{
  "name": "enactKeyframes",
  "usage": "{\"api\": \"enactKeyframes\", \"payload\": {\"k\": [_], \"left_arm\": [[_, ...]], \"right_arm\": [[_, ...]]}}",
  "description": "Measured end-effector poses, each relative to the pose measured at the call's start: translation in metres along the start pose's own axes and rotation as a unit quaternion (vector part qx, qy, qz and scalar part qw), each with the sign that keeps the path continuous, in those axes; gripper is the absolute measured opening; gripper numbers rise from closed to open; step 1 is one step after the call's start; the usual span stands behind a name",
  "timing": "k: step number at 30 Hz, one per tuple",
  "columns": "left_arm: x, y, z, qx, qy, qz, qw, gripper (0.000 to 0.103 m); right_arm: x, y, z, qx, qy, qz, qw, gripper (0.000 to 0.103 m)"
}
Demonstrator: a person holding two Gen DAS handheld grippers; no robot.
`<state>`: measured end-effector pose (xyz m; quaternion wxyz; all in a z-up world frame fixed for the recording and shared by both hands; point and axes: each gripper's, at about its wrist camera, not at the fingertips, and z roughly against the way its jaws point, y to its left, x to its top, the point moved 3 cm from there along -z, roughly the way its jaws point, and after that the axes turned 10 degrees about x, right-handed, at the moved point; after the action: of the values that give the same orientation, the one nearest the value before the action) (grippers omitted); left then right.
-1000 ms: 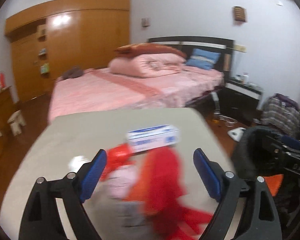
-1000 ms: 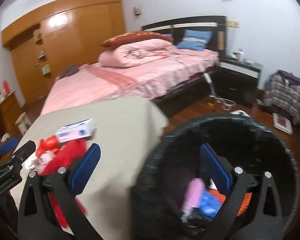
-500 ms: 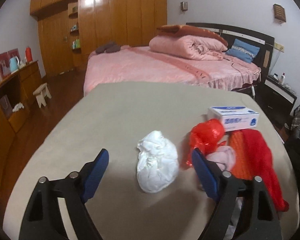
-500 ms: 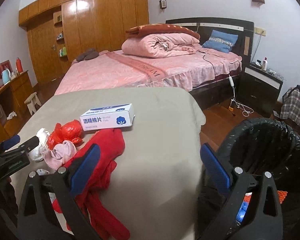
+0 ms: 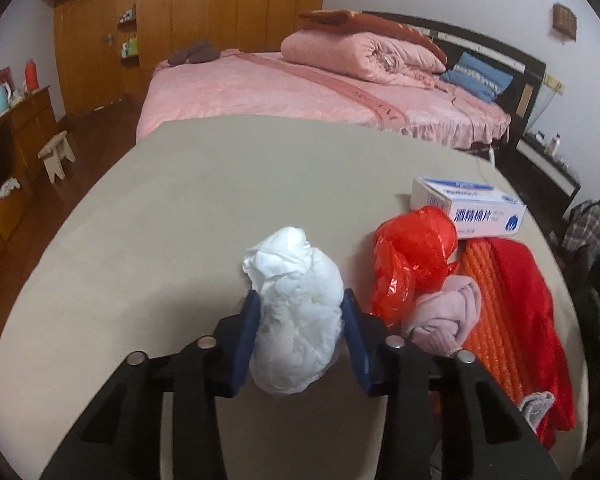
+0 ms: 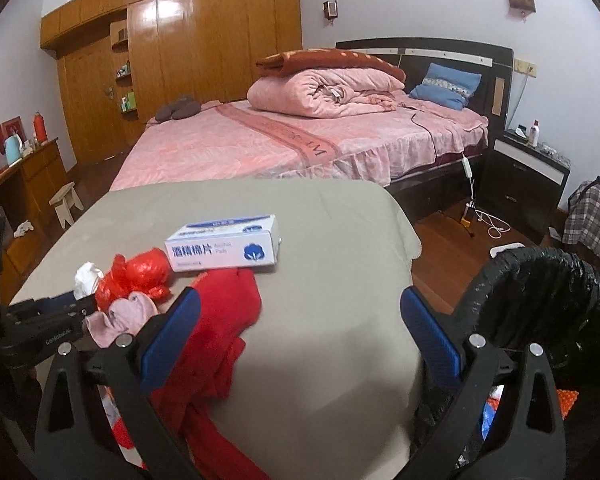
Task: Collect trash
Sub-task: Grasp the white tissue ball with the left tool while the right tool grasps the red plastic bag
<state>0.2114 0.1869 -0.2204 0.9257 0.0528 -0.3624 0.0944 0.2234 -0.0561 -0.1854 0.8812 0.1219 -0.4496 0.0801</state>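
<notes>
While the left gripper [image 5: 300, 332] is closing its jaws around the white paper wad [image 5: 296, 312] on the counter [image 5: 180, 220], pads touching it, a red plastic bag [image 5: 414, 256] is crowding it at three o'clock; the right gripper [image 6: 300, 332] is hovering, jaws apart, beside the black bin [image 6: 548, 280]

A pink bed [image 6: 300, 148] stands beyond the claw, a wooden wardrobe [image 6: 188, 52] behind it, a dark nightstand [image 6: 528, 184] to the right, a small stool [image 6: 66, 202] off left.
</notes>
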Motion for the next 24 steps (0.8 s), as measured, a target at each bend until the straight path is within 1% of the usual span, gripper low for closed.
{"api": "enactKeyframes", "payload": {"k": [3, 6, 8, 12, 16, 21, 24], "left_arm": [[0.002, 0.006, 0.007, 0.005, -0.013, 0.006, 0.9999, 0.034], [0.005, 0.015, 0.013, 0.026, -0.028, -0.005, 0.9993, 0.034], [0.006, 0.025, 0.012, 0.041, -0.029, -0.009, 0.9987, 0.033], [0.008, 0.051, 0.01, 0.062, -0.029, 0.004, 0.9977, 0.032], [0.006, 0.074, 0.01, 0.077, -0.028, 0.012, 0.9966, 0.032], [0.004, 0.095, 0.008, 0.079, -0.025, 0.029, 0.9962, 0.032], [0.005, 0.101, 0.005, 0.077, -0.025, 0.035, 0.9961, 0.032]], "right_arm": [[0.007, 0.006, 0.001, 0.005, -0.006, 0.003, 1.0, 0.097], [0.016, 0.016, 0.0, 0.019, -0.011, 0.006, 1.0, 0.097], [0.022, 0.026, -0.006, 0.032, -0.008, 0.003, 0.999, 0.097], [0.029, 0.052, -0.02, 0.056, -0.002, -0.007, 0.998, 0.097], [0.032, 0.083, -0.043, 0.068, 0.017, 0.0, 0.998, 0.097], [0.03, 0.108, -0.068, 0.072, 0.045, 0.004, 0.996, 0.097], [0.028, 0.118, -0.081, 0.064, 0.06, 0.018, 0.996, 0.097]]}}
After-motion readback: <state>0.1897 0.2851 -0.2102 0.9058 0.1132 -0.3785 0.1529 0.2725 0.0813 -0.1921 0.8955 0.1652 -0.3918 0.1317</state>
